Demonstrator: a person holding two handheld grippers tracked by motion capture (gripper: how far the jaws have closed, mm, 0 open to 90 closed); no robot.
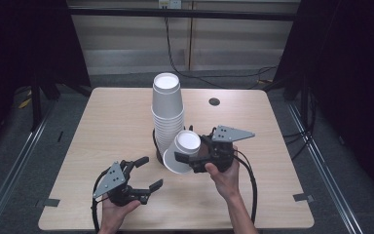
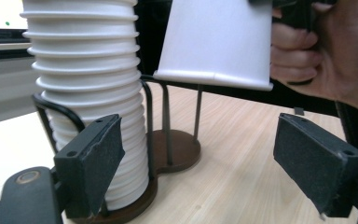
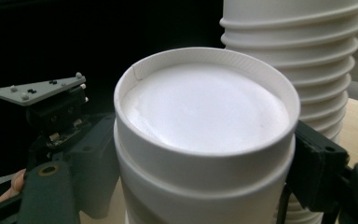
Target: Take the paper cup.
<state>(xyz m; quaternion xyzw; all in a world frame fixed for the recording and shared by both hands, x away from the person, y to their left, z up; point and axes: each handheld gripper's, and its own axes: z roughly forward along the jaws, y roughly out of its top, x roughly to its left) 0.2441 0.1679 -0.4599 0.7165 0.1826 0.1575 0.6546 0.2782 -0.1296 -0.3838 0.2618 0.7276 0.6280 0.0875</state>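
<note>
Wooden table (image 1: pixel 102 126), right gripper (image 1: pixel 193 158) clamping upturned cup (image 1: pixel 182 151), left gripper (image 1: pixel 146 173) apart, stack (image 1: pixel 167 109) top cropped.

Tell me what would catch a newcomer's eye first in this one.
A tall stack of upturned white paper cups stands in a dark wire holder at the middle of the wooden table. Just to its right, the right gripper is clamped on a white cup, bottom up and tilted, held above the table. The left gripper waits open and empty near the front edge.
</note>
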